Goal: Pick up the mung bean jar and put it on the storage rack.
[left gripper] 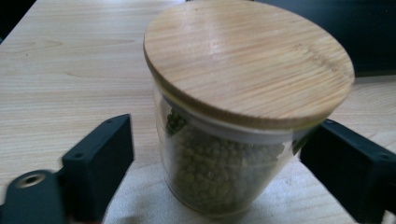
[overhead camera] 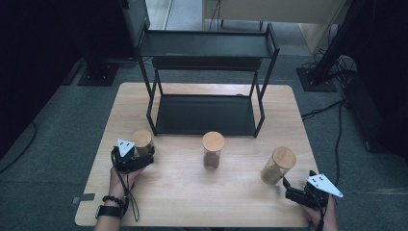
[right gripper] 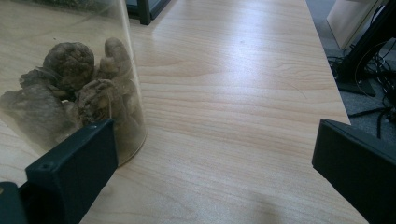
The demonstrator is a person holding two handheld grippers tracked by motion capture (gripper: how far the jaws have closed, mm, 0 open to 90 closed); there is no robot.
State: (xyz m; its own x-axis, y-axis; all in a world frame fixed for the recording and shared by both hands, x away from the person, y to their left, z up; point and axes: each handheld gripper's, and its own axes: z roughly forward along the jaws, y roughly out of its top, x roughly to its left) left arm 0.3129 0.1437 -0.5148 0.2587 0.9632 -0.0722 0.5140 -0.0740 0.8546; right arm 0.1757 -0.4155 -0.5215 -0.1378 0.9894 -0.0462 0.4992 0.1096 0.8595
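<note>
A glass jar of small green grains [left gripper: 224, 177] with a round wooden lid [left gripper: 247, 60] stands on the wooden table [overhead camera: 192, 202] at the front left [overhead camera: 143, 143]. My left gripper [left gripper: 219, 154] has its jaws on either side of this jar; a gap shows beside the left jaw, so the pads are not pressing on it. At the front right, my right gripper [overhead camera: 297, 185] stands open just right of a jar of knobbly brown lumps [right gripper: 70, 88]. That jar [overhead camera: 277, 165] lies outside the jaws, beside the left one.
A third lidded jar with dark brown contents [overhead camera: 212, 150] stands mid-table. Behind it is a black two-tier metal rack [overhead camera: 207, 115] with bare shelves. The table's right edge [right gripper: 336, 93] is close to the right gripper; cables lie on the floor beyond.
</note>
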